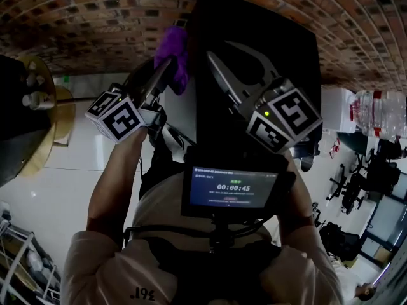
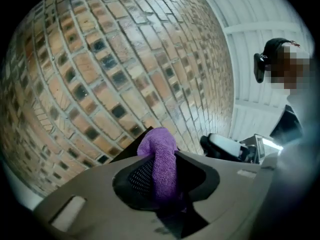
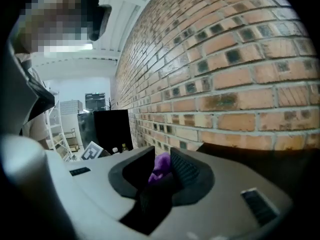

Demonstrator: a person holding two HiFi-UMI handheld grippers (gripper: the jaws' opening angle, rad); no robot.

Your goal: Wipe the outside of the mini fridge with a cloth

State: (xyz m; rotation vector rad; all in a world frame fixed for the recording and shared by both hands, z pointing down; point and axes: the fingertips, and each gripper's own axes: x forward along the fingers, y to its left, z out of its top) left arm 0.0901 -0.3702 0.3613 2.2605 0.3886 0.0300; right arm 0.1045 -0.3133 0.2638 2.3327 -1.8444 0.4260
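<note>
The black mini fridge [image 1: 267, 62] stands against the brick wall [image 1: 95, 11], straight ahead of me. My left gripper [image 1: 170, 61] is raised at the fridge's upper left corner, shut on a purple cloth [image 1: 174, 51]. In the left gripper view the cloth [image 2: 161, 159] is bunched between the jaws, with the fridge's dark edge [image 2: 127, 151] just behind it. My right gripper [image 1: 222, 53] is held in front of the fridge with its jaws apart and nothing in them. In the right gripper view the cloth [image 3: 161, 167] shows through the gap beyond them.
A pack of water bottles [image 1: 379, 113] and office chairs [image 1: 356, 186] are at the right. A round wooden table [image 1: 44, 132] stands at the left. A small screen [image 1: 233, 189] is mounted on the person's chest. A black box [image 3: 112, 129] stands farther along the wall.
</note>
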